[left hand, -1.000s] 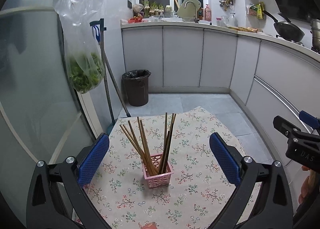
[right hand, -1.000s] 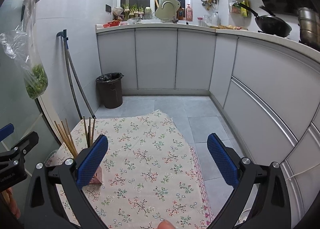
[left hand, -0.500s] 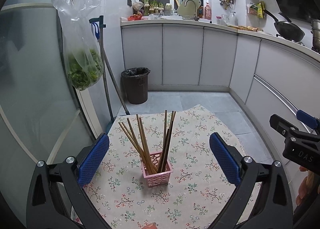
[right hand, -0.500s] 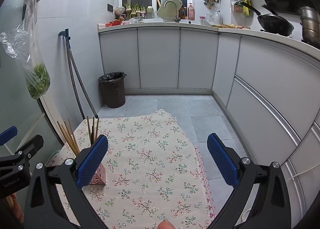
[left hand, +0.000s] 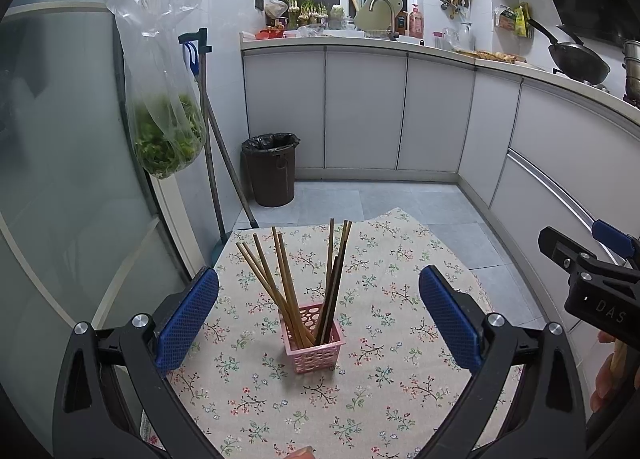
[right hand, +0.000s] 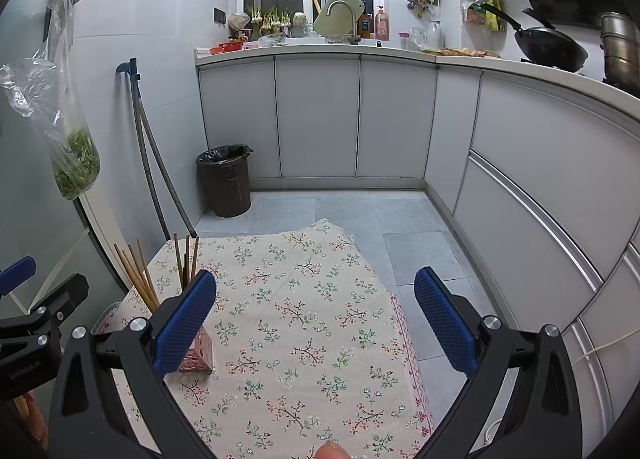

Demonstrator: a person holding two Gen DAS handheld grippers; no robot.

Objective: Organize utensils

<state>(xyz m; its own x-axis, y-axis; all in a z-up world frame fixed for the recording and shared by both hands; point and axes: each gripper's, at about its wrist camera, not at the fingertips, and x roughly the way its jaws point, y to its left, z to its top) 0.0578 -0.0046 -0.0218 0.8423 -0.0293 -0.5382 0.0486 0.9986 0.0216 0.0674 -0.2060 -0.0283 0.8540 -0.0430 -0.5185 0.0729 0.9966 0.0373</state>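
Since every chopstick [left hand: 298,283] in sight already stands in the pink basket [left hand: 314,347], the sorting itself looks done, and the step in hand is probably a check or a retreat. The basket sits on the floral cloth [left hand: 384,339], toward its left half and well clear of the edges. The left gripper [left hand: 318,323] hangs above and in front of it, fingers spread wide and empty, with the basket framed between them. The right gripper [right hand: 316,323] is over bare cloth to the basket's right, equally wide and empty.

To finish well, neither gripper should brush the fanned-out sticks: they lean in two loose bunches, and the light basket would likely tip if nudged. Any withdrawal is best made upward and back, with the pads [left hand: 186,319] kept apart. If the person means to tidy the bunches, a gentle squeeze low on the sticks should do.
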